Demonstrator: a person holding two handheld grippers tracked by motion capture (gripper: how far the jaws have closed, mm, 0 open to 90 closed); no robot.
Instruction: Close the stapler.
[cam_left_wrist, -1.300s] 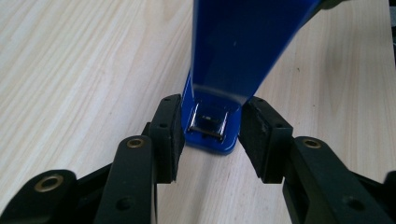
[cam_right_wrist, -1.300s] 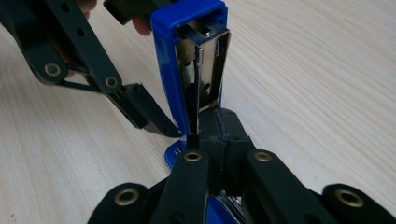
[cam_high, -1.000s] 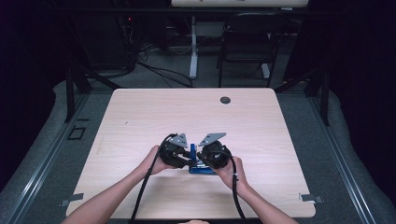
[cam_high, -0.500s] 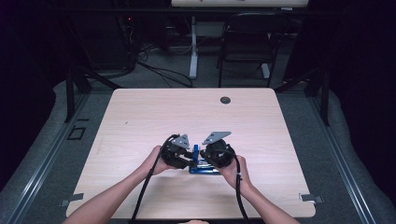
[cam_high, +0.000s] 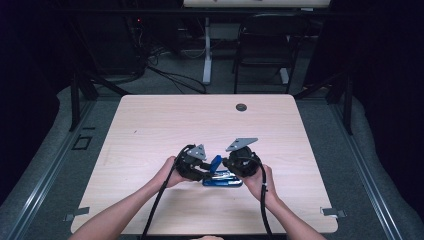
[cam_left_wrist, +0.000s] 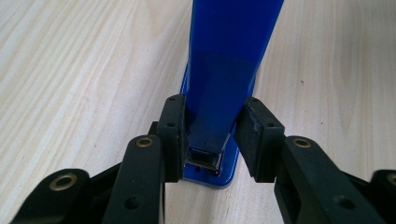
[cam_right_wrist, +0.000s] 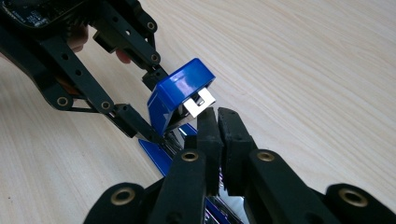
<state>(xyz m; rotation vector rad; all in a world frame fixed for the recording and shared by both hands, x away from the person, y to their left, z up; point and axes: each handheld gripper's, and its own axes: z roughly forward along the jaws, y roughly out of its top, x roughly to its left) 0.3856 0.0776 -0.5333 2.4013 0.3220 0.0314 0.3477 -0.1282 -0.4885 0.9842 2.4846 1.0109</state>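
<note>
A blue stapler (cam_high: 222, 181) lies on the wooden table (cam_high: 165, 125) near its front edge, with its top arm (cam_right_wrist: 180, 91) tilted up off the base. My left gripper (cam_high: 206, 170) is shut on the stapler's rear end (cam_left_wrist: 231, 56), a pad on each side. My right gripper (cam_right_wrist: 218, 126) is shut, and its tips sit just under the metal tab (cam_right_wrist: 200, 103) at the raised arm's front. Nothing shows between its pads. In the high view the right gripper (cam_high: 226, 165) faces the left one across the stapler.
A round dark grommet (cam_high: 241, 107) sits at the table's far edge. A chair (cam_high: 262, 45) and a desk leg (cam_high: 206, 50) stand on the floor beyond. Both forearms come in from the near edge.
My right gripper has drifted slightly right and up, and the stapler's blue top arm now stands tilted up from its base. The left gripper has kept still.
</note>
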